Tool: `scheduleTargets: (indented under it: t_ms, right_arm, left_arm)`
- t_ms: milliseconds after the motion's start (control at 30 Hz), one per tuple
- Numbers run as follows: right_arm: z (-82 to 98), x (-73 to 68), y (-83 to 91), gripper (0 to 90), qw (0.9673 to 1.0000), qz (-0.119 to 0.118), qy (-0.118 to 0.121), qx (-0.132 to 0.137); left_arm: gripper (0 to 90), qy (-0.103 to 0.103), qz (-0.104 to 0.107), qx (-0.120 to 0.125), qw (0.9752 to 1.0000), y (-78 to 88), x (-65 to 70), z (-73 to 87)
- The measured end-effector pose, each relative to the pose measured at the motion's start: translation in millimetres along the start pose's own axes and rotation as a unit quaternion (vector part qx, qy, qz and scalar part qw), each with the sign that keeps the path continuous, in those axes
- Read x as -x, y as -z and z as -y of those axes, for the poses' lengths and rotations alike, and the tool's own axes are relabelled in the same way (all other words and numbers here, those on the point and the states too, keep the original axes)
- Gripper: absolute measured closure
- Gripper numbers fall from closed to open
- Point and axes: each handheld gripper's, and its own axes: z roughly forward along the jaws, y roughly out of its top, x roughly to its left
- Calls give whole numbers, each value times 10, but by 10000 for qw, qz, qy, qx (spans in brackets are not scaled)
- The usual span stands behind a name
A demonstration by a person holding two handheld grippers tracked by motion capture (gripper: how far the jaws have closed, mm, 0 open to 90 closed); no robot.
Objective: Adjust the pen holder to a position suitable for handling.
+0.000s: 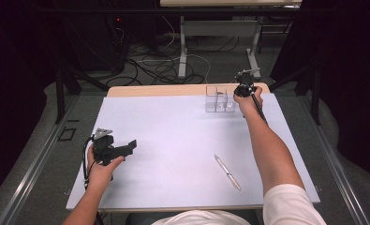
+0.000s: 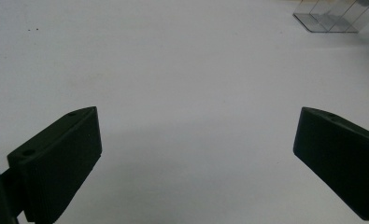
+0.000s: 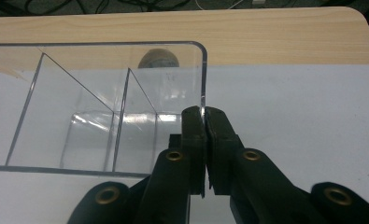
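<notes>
The right gripper [image 3: 203, 114] has its fingers pressed together on the side wall of the clear plastic organizer [image 3: 102, 107], which stands at the far edge of the bench [image 1: 173, 140]. The left gripper [image 2: 196, 154] rests low over the near left of the bench, fingers wide apart with nothing between. A silver pen [image 1: 227, 171] lies near the front.

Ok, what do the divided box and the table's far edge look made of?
The box looks like clear glossy acrylic or similar plastic: see-through walls, bright glints. The right gripper pinches its side wall. The table edge looks like pale wood or laminate, faintly grained.
</notes>
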Motion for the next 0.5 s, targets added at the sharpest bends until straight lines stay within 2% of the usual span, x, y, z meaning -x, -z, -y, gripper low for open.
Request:
scheduleTargets:
  t_ms: [400, 500]
  right_arm:
    - [16, -28, 20, 886, 9999, 151, -17, 31]
    - [23, -33, 44, 885, 9999, 95, -71, -52]
  left_arm:
    - [11, -14, -3, -58, 10000, -13, -10, -1]
    - [11, -11, -6, -13, 10000, -23, -6, 1]
